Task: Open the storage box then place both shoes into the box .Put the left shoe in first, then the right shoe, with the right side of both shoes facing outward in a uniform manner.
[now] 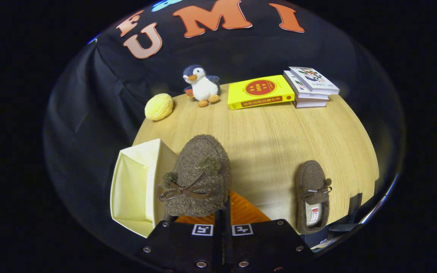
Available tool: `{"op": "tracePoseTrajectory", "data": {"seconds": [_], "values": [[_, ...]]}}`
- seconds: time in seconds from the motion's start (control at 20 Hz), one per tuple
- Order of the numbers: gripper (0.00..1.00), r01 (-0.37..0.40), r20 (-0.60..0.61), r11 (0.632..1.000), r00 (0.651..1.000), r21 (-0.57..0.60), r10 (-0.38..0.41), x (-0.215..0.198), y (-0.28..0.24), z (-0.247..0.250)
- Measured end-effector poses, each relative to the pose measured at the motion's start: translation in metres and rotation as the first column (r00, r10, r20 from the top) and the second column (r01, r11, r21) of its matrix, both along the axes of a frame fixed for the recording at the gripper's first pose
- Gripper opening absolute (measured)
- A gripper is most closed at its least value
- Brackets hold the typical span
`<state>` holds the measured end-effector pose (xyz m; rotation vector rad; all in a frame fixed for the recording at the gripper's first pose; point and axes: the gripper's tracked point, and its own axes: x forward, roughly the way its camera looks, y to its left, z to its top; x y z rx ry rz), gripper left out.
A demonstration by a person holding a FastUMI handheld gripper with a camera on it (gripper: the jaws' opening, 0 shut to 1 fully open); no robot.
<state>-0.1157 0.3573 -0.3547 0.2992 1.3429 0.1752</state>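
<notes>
The tongs [223, 223] sit nearest, their two fingers drawn almost together with only a thin slit between them, clenched on the heel end of a shoe [197, 176]. That shoe is a brown, fuzzy moccasin with a darker lace tied in a bow and small pompoms on top; it is held up off the table [279, 136], toe pointing away. Just under it, ahead of the fingers, an orange ribbed surface [243, 212] shows. To the left, touching the held shoe in view, stands the box [131, 189], pale cream, its open side turned left and near. To the right, well apart, the second shoe [312, 195] lies flat on the wood, same brown fuzz, bow across it, its lining and a small label visible at the near end. Far across the table: a yellow round bun [159, 107], a plush penguin [201, 86], a yellow book [260, 91] and a stack of books [311, 87].
</notes>
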Motion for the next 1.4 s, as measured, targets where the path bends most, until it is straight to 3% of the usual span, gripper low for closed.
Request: {"op": "tracePoseTrajectory", "data": {"seconds": [0.3, 0.55, 0.85, 1.4], "values": [[0.04, -0.083, 0.038, 0.994, 0.996, 0.067, 0.080, 0.018, 0.076, 0.036], [0.04, -0.173, 0.022, 0.981, 0.985, 0.087, 0.172, 0.014, 0.141, 0.033], [0.04, -0.250, -0.057, 0.968, 0.966, 0.029, 0.252, -0.009, 0.193, -0.007], [0.03, -0.328, -0.220, 0.942, 0.926, -0.075, 0.306, -0.038, 0.242, -0.092]]}}
